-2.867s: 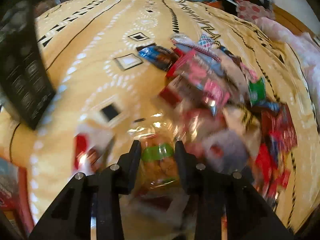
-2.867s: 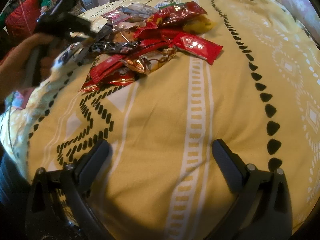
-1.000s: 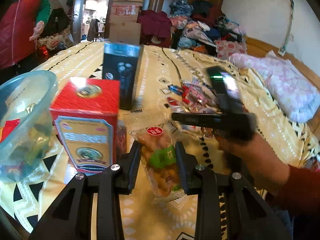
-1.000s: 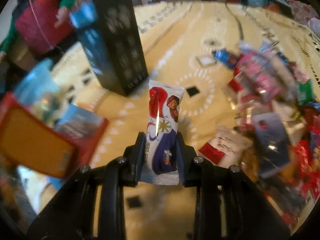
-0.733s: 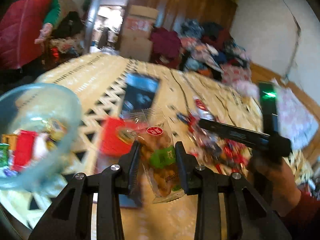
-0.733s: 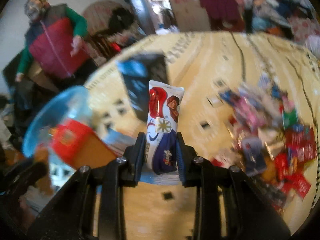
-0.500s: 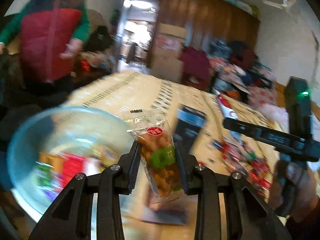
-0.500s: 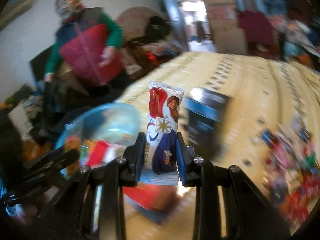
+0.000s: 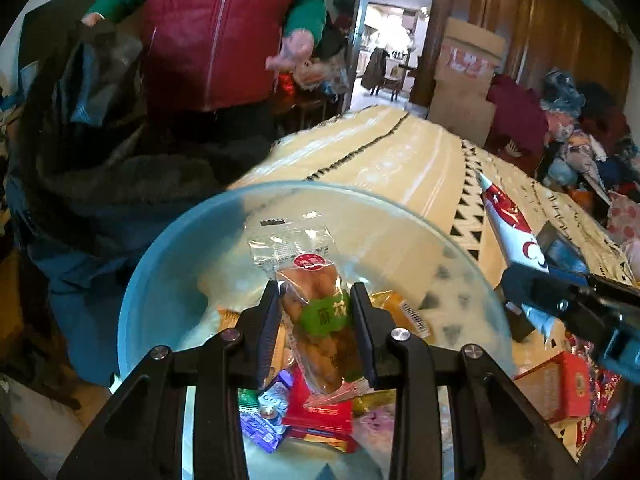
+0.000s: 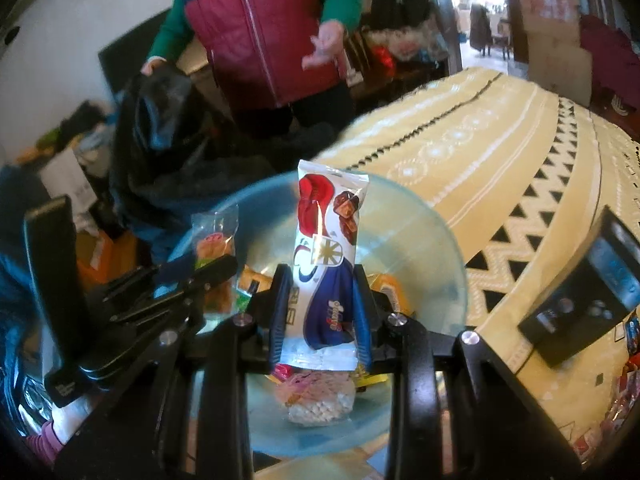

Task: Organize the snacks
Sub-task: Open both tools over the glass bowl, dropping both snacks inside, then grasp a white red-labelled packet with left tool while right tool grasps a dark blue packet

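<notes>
My left gripper point(image 9: 316, 304) is shut on a clear packet of fried dough twists point(image 9: 316, 312) with a green label. It hangs over a translucent blue bowl point(image 9: 160, 276) that holds several wrapped snacks, among them a red packet point(image 9: 320, 416). My right gripper point(image 10: 320, 284) is shut on a white, red and blue snack bar packet point(image 10: 328, 236), upright above the same bowl point(image 10: 420, 248). In the right wrist view the left gripper point(image 10: 200, 276) comes in from the left with its packet point(image 10: 214, 248). In the left wrist view the right gripper point(image 9: 560, 300) enters from the right.
A person in a red vest with green sleeves point(image 9: 216, 32) stands behind the bowl beside a dark coat point(image 9: 100, 184). On the yellow patterned cloth point(image 9: 400, 160) stand a black box point(image 10: 580, 292) and a red box point(image 9: 560, 388). Cardboard boxes point(image 9: 464, 80) are stacked at the back.
Both grippers have swung left, away from the snack pile and past the boxes, and now hang over the blue bowl. Each still holds its packet.
</notes>
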Demonstrator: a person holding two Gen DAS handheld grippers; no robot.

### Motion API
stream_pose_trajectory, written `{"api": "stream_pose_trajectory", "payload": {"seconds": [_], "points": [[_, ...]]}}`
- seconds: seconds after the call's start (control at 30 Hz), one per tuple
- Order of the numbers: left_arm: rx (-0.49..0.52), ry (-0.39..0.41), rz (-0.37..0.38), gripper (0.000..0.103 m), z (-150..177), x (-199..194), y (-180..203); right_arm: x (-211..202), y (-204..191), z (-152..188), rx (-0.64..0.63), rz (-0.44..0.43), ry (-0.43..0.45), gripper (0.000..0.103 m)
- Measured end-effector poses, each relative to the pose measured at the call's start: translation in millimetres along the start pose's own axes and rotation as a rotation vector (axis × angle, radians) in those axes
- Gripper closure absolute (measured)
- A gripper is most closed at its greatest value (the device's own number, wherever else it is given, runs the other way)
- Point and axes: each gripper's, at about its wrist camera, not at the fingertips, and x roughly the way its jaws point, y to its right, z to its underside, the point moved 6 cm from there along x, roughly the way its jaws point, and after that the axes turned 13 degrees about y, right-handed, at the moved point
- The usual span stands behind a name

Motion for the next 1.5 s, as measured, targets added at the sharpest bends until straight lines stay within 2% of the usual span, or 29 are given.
{"api": "stream_pose_trajectory", "payload": {"seconds": [0.1, 0.2, 0.23, 0.3, 0.33, 0.5, 0.57, 0.6, 0.67, 0.73, 0.8, 0.83, 0.87, 0.97, 1.0, 1.07, 1.13, 1.27, 1.4, 1.5], "points": [[0.002, -0.011, -0.004, 0.068, 4, 5, 0, -1, -3, 2, -0.009, 0.003, -0.018, 0.072], [0.024, -0.018, -0.039, 0.067, 9, 9, 2, 2, -7, 0, -0.027, 0.012, -0.031, 0.069], [0.031, -0.018, -0.052, 0.064, 10, 9, 3, 4, -7, 0, -0.029, 0.015, -0.037, 0.066], [0.038, -0.012, -0.061, 0.057, 10, 7, 5, 1, -7, -2, -0.028, 0.013, -0.028, 0.048], [0.039, -0.007, -0.064, 0.052, 9, 5, 4, -3, -8, -4, -0.029, 0.018, -0.015, 0.046], [0.054, 0.023, -0.06, 0.052, 6, -4, 18, -38, -5, -6, -0.015, 0.009, 0.053, 0.046], [0.07, 0.042, -0.043, 0.052, 5, -15, 30, -69, 0, -1, -0.011, 0.014, 0.105, 0.045], [0.078, 0.059, -0.018, 0.052, 1, -23, 42, -84, 3, 3, -0.008, 0.016, 0.129, 0.043], [0.094, 0.098, 0.055, 0.052, -1, -46, 68, -126, 13, 18, -0.01, 0.038, 0.189, 0.033], [0.13, 0.137, 0.158, 0.048, -1, -76, 105, -169, 32, 45, -0.003, 0.108, 0.239, 0.017], [0.18, 0.168, 0.286, 0.04, 6, -109, 150, -208, 57, 80, 0.023, 0.192, 0.256, 0.016], [0.198, 0.175, 0.35, 0.033, 13, -124, 173, -229, 75, 103, 0.036, 0.257, 0.251, 0.016], [0.201, 0.166, 0.406, 0.028, 21, -134, 191, -243, 92, 122, 0.057, 0.308, 0.239, 0.016], [0.186, 0.073, 0.589, 0.028, 56, -148, 248, -277, 155, 191, 0.154, 0.463, 0.137, 0.018], [0.198, 0.041, 0.628, 0.028, 71, -148, 268, -285, 174, 209, 0.19, 0.503, 0.102, 0.024], [0.256, -0.024, 0.667, 0.028, 105, -143, 305, -302, 216, 246, 0.297, 0.562, 0.052, 0.026], [0.284, -0.083, 0.685, 0.028, 134, -132, 330, -308, 245, 258, 0.348, 0.595, 0.028, 0.026], [0.302, -0.195, 0.677, 0.029, 182, -106, 353, -290, 302, 246, 0.335, 0.626, 0.017, 0.026], [0.323, -0.274, 0.678, 0.03, 224, -79, 373, -259, 356, 234, 0.308, 0.644, -0.025, 0.026], [0.302, -0.297, 0.687, 0.03, 240, -57, 392, -239, 378, 232, 0.286, 0.645, -0.065, 0.027]]}}
